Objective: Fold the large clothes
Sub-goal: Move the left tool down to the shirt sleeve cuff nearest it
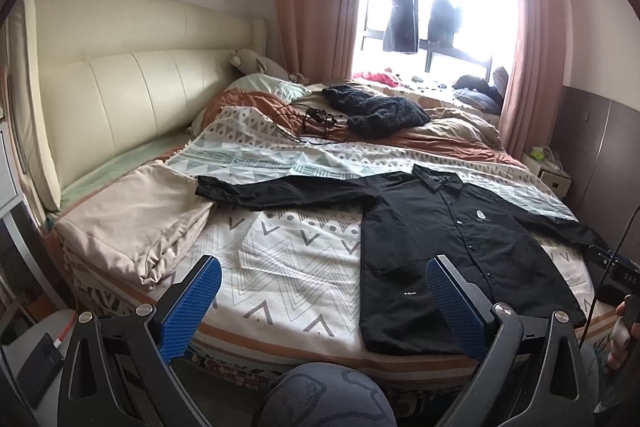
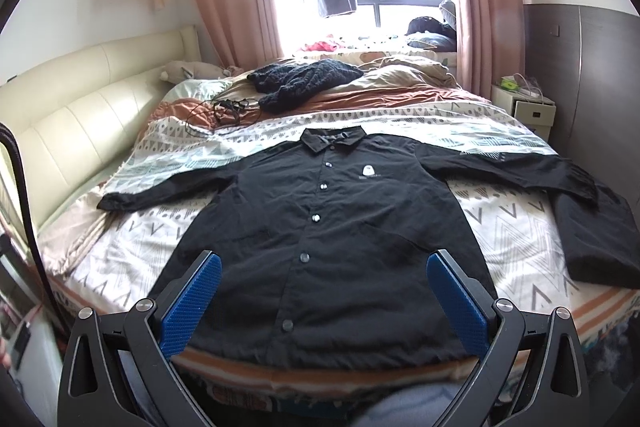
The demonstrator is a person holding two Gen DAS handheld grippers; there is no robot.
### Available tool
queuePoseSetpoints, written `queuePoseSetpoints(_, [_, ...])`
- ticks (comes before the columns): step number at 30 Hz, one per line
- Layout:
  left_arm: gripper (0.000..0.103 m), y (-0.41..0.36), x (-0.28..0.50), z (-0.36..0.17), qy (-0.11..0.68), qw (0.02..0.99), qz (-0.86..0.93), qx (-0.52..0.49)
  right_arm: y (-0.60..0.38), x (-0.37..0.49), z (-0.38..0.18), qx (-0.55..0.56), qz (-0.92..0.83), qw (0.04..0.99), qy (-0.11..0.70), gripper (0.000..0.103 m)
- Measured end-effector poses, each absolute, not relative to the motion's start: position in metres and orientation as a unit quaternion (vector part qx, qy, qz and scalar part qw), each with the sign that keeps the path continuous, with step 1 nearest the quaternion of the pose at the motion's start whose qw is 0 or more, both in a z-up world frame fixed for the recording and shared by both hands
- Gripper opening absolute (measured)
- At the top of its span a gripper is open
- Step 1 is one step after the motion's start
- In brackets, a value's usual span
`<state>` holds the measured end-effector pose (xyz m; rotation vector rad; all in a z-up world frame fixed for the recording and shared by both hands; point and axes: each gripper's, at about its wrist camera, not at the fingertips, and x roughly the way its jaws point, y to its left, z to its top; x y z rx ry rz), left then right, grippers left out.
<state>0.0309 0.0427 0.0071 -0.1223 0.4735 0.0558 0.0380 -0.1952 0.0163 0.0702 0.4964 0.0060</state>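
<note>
Folding hasn't begun: black shirt [image 2: 320,227] lies flat, buttoned, sleeves outstretched on the bed [image 2: 520,259], straight ahead of the right gripper [image 2: 324,301] and right of the left gripper [image 1: 324,301]. Both are spread, holding nothing.

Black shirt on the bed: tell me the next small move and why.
Probably bring the left tongs down to the cuff of the near sleeve and pinch it. The black shirt lies flat, buttoned, sleeves spread wide, and both tongs hover open and empty, right tongs over the hem.
</note>
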Motion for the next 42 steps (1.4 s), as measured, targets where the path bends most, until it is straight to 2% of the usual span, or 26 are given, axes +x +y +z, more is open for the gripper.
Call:
queuePoseSetpoints(27, [0.102,0.128,0.175,-0.001,0.284,0.946,0.129,-0.084,-0.146,0.258,0.019,0.031,0.068,0.960,0.270,0.103])
queuePoseSetpoints(38, [0.102,0.194,0.228,-0.030,0.312,0.931,0.173,-0.080,-0.115,0.351,-0.010,0.012,0.097,0.950,0.297,0.103])
queuePoseSetpoints(42, [0.096,0.223,0.247,-0.039,0.324,0.923,0.188,-0.090,-0.104,0.374,-0.016,0.001,0.103,0.947,0.304,0.103])
